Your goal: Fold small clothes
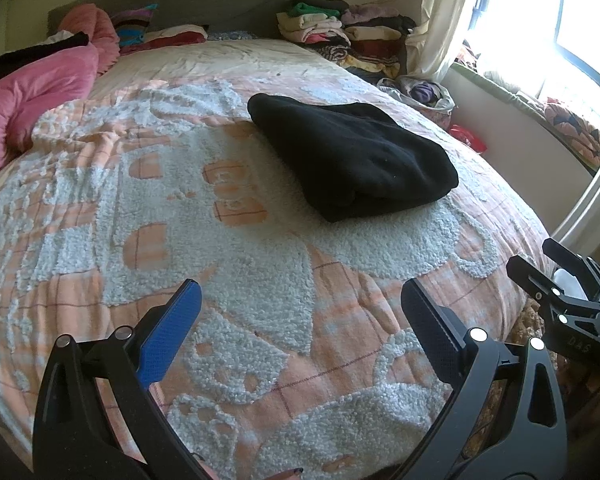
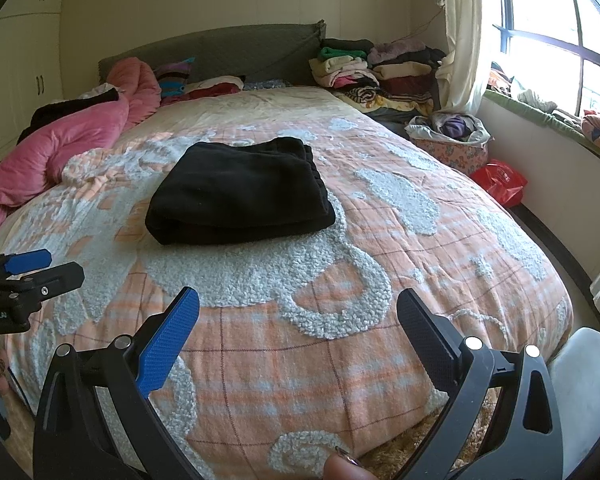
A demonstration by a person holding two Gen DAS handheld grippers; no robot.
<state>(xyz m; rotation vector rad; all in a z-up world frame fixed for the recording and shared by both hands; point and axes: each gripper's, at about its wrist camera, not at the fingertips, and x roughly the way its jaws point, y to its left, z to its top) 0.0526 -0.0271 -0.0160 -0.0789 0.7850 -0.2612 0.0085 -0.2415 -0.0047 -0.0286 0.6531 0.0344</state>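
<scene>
Black garment (image 1: 350,156) lies folded mid-bed on the quilt (image 1: 260,280). Left gripper (image 1: 300,312) spread wide, empty; garment at its 1 o'clock. Right gripper (image 2: 298,316) likewise empty; garment at 11, long axis crosswise. Neither clearly nearer.

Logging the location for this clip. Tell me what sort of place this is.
A home bedroom, most likely. A bed with a padded headboard fills the view, stacks of folded clothes sit beside it, and built-in wardrobes line the wall.
</scene>
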